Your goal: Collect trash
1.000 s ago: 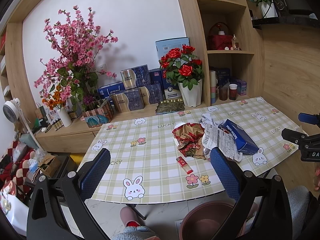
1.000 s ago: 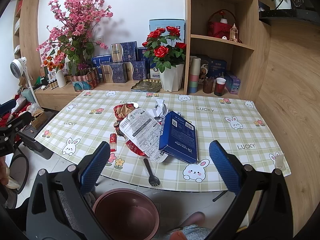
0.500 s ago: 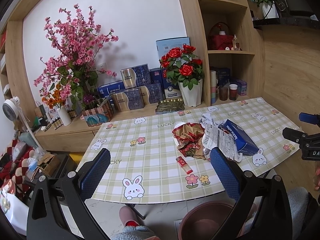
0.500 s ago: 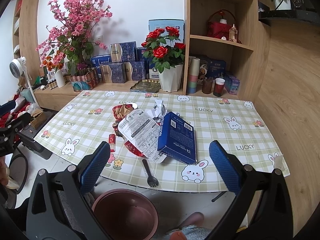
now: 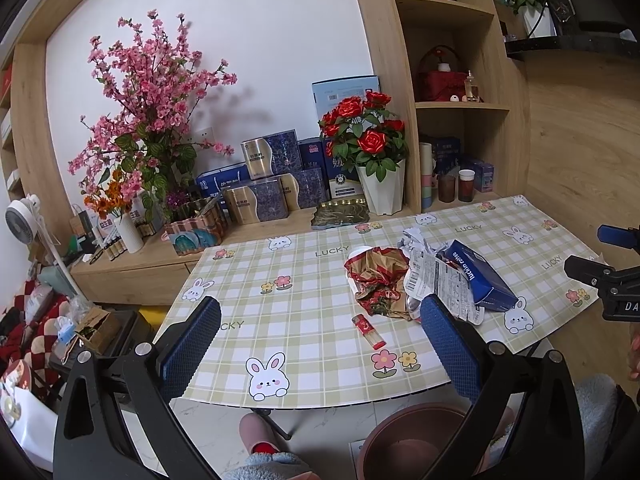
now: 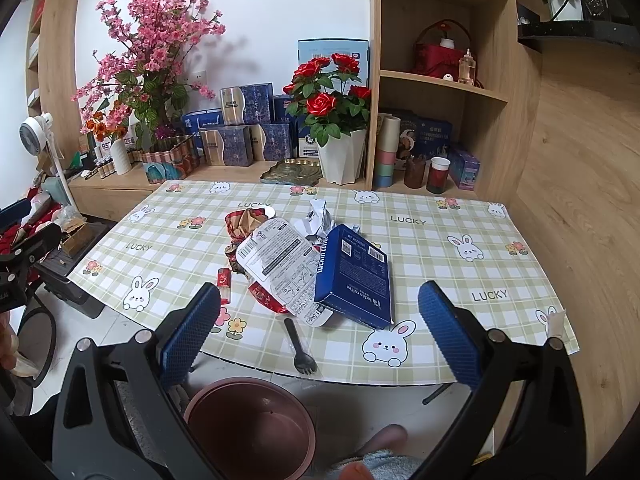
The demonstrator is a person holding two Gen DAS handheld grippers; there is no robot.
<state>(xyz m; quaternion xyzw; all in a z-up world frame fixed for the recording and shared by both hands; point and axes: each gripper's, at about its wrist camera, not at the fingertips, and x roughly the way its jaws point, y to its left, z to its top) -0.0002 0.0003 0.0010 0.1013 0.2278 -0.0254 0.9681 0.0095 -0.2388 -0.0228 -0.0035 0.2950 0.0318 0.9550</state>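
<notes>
Blue carton point(image 6: 354, 276), flat on the table point(image 6: 440, 240), side panel lettered "luckin coffee", barcodes and QR mark on its upper face; it lies at the right of the trash pile near the table's middle.
White label sheet point(image 6: 280, 264): barcode and dense small print, unreadable; tucked partly under the carton's left edge.
Red-and-brown wrapper point(image 5: 378, 280): crumpled, partly covered by the sheet; printing illegible.
Crumpled white paper point(image 6: 318, 218): behind the carton, marks too small to read.
Red tube point(image 5: 369, 332): lies alone just in front of the pile, gold marks not legible.
Black fork point(image 6: 298, 346): near the table's front edge, tines toward the camera, seen only in the right wrist view.
Tablecloth: green-and-white check with rabbits, flowers and the word "LUCKY" repeated.
Brown bin point(image 6: 252, 426): on the floor below the front edge; near rim cut off in both views, hidden partly by the tongs.
Left gripper point(image 5: 320, 340): blue pads wide apart, holding nothing, short of the table.
Right gripper point(image 6: 320, 328): pads wide apart, empty, above the bin and front edge.
Shelf boxes behind: lettering too small to read.
Person: slippered foot and fleece cuff at bottom edge, cropped.
</notes>
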